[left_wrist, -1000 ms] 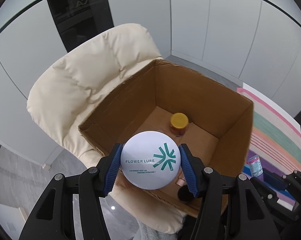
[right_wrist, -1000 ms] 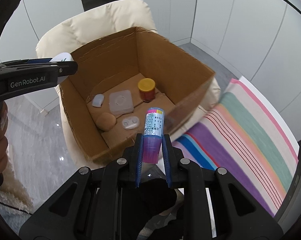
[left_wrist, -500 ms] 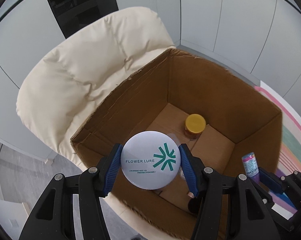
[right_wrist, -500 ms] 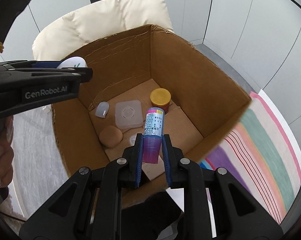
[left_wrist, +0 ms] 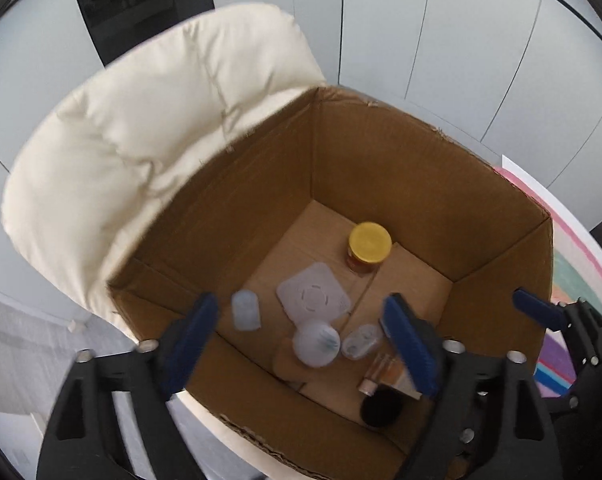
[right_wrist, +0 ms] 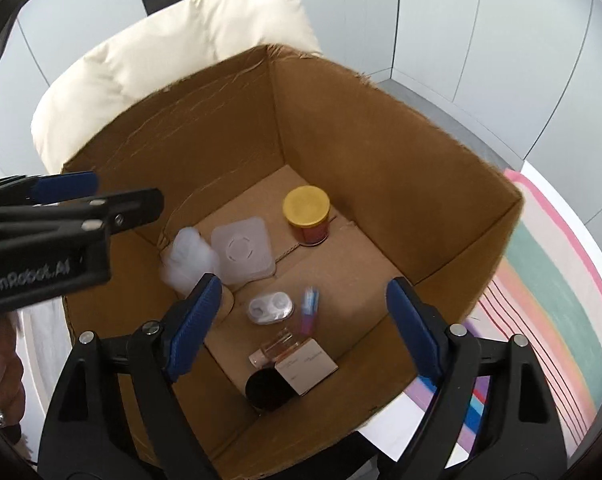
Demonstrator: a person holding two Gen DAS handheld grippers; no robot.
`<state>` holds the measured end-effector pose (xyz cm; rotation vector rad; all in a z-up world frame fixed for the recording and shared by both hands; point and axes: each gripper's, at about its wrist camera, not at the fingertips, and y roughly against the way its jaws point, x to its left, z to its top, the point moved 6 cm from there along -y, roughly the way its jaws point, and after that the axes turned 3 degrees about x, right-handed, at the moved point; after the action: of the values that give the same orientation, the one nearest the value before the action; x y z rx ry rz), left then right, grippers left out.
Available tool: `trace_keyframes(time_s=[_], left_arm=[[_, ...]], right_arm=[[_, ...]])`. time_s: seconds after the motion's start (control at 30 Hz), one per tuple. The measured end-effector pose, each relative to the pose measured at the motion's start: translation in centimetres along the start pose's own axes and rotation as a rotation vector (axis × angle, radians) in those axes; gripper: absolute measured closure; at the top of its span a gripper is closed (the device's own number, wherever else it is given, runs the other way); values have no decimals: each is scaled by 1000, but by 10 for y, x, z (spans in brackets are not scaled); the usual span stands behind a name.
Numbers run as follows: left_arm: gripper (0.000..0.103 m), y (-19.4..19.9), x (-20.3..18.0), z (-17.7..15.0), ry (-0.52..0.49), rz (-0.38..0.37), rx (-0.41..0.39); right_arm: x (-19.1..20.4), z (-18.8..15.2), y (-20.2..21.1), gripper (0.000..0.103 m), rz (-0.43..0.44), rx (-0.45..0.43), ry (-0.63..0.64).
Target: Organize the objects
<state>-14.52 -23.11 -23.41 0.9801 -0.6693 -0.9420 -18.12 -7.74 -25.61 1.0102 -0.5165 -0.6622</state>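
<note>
Both hand-held grippers hang over the open cardboard box (right_wrist: 401,168), jaws apart and gripping nothing — the left gripper (left_wrist: 301,336) and the right gripper (right_wrist: 301,324) have just been opening, and their loads are now inside. The round white compact (left_wrist: 316,343), blurred, shows against the near left of the box floor; the small purple-capped bottle (right_wrist: 309,310), also blurred, lies near the middle. Already on the floor are a yellow-lidded jar (right_wrist: 307,214) at the far side, a square translucent lid (right_wrist: 243,250), a contact-lens case (right_wrist: 271,307), a small glass bottle with a card (right_wrist: 301,360) and a black round lid (right_wrist: 269,390) at the near edge. By the look of it this drop is done; whether more things wait outside the box cannot be told. The box rests on a cream padded chair (left_wrist: 149,128), with a striped rug (right_wrist: 553,280) to the right and pale panelled walls (left_wrist: 461,40) behind.
</note>
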Motion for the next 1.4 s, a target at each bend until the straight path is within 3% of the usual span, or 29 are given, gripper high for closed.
trace_keyframes(time_s=[0.2,0.4,0.53,0.67,0.7,0.83,0.97,1.17,1.33,1.4], left_arm=[[7,16,-10,3,-69,13,-62],[7,10,-15,0,-78,10,-20],[7,16,-10,-1,-67,15,-22],[6,42,-16,2,-100,-44,-42],[6,49,-21,1,-127,-63,-24],[6,82,-37,-8,-172,-126,25],[6,124,-55,-17,-238,-122,33],[6,180,-81,-40,-324,-151,73],[1,214,-87,-59,-366,-176,78],[1,222,-87,-65,-376,-150,72]], right_arm=[[-3,1,7,10,-46,0,-25],[-8,-3,27,10,-128,-53,-42],[-29,-15,46,10,-256,-31,-142],[-53,-37,68,10,-250,22,-275],[-61,-48,78,10,-243,56,-329],[-76,-76,123,10,-240,36,-456],[-77,-93,177,10,-290,9,-501],[-59,-114,246,10,-249,-23,-584],[-53,-126,287,10,-334,-61,-619],[-51,-133,297,10,-364,-52,-631]])
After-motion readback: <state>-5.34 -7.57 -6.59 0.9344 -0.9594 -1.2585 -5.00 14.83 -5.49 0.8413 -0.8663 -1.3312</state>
